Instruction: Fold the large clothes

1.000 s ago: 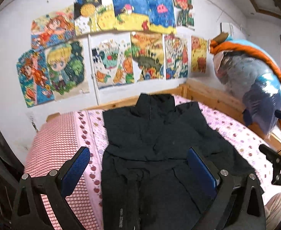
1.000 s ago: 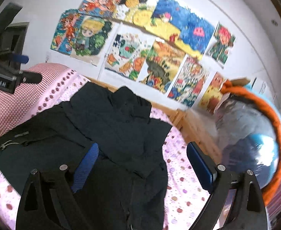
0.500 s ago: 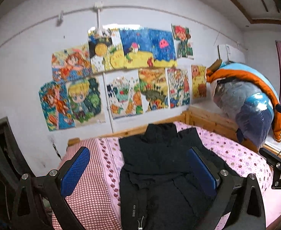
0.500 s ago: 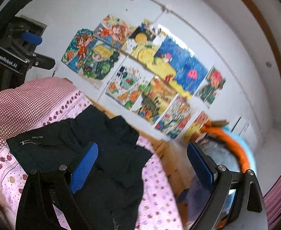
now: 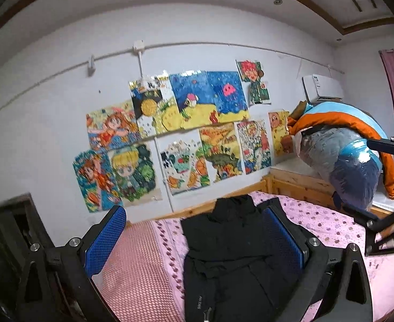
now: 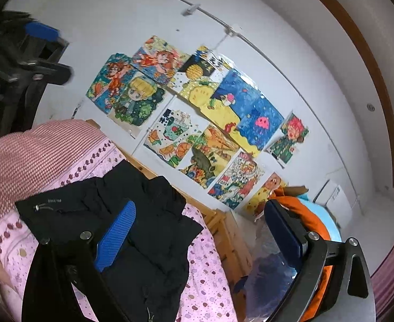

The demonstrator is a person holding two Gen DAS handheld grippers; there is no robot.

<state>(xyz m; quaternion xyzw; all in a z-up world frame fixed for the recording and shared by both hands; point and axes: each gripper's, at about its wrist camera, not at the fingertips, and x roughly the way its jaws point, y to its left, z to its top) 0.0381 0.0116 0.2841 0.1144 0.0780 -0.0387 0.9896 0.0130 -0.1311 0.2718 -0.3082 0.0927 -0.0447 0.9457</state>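
A black padded jacket lies folded on the pink dotted bed sheet; it also shows in the right wrist view. My left gripper is open and empty, raised above and back from the jacket. My right gripper is open and empty, also held above the jacket, tilted. The right gripper's frame shows at the right edge of the left wrist view. The left gripper shows blurred at the upper left of the right wrist view.
A red-checked pillow lies left of the jacket. A wooden bed frame runs along the wall. Bagged bedding with an orange and blue quilt is stacked at the right. Children's drawings cover the wall. A dark doorway is at left.
Both grippers have lifted up and away from the jacket and tilted upward, so more wall and ceiling show. The jacket stays on the bed.
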